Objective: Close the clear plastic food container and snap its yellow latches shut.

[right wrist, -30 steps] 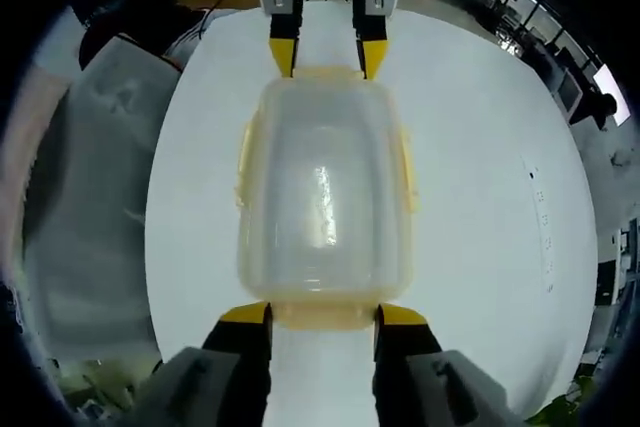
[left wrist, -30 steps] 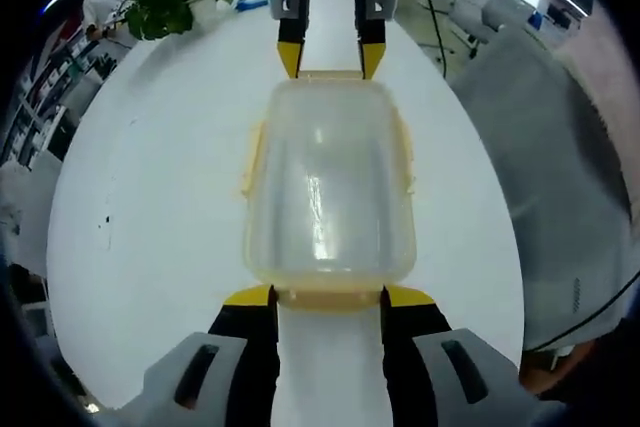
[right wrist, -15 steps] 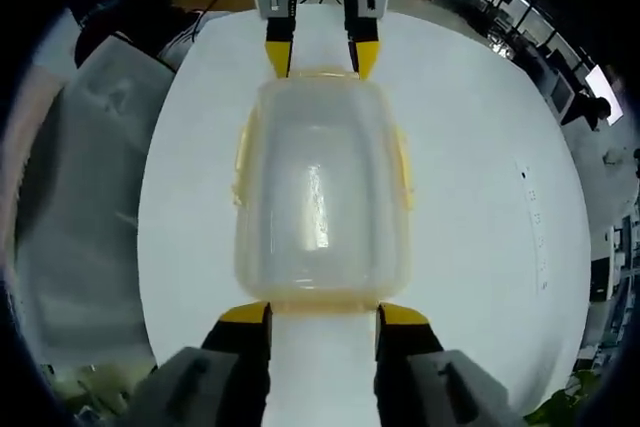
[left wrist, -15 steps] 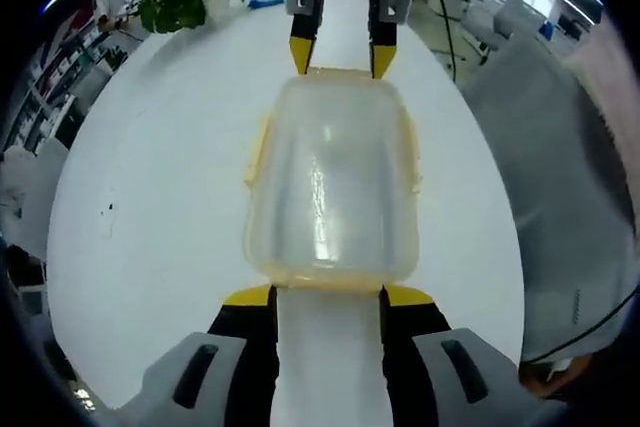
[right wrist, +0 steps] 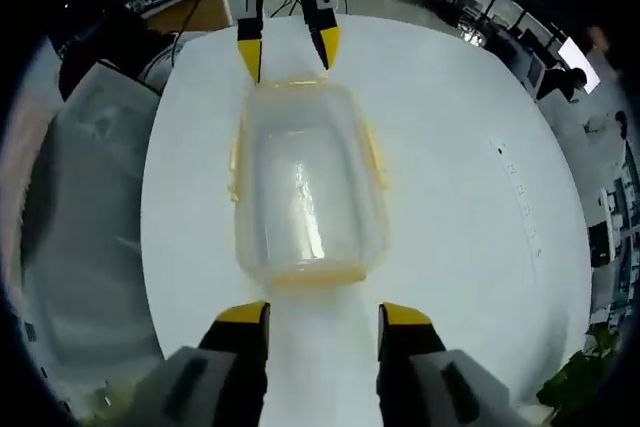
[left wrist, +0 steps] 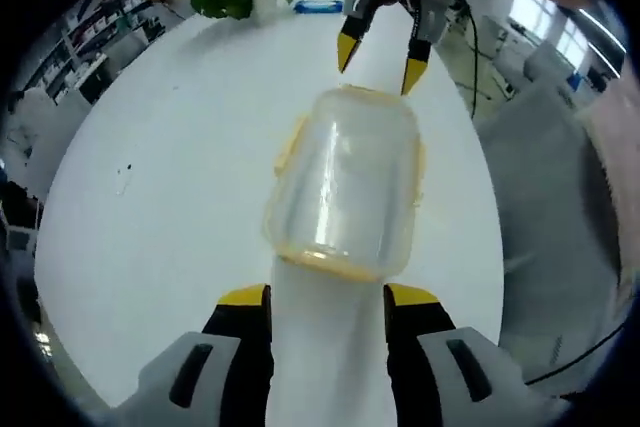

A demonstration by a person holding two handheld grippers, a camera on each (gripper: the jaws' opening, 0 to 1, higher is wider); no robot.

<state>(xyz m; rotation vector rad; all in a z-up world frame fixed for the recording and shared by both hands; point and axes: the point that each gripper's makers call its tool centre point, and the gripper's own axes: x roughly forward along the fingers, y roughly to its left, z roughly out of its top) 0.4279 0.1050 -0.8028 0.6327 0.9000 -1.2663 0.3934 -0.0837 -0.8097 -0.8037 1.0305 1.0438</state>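
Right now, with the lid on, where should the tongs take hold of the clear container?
Probably at the clear container's short ends, one tongs from each end: the yellow latches run along the long sides, and the right tongs and left tongs already face those ends, open.

We note bright overhead light, glare streaks on the container lid, and blurred, fisheye-bent edges.
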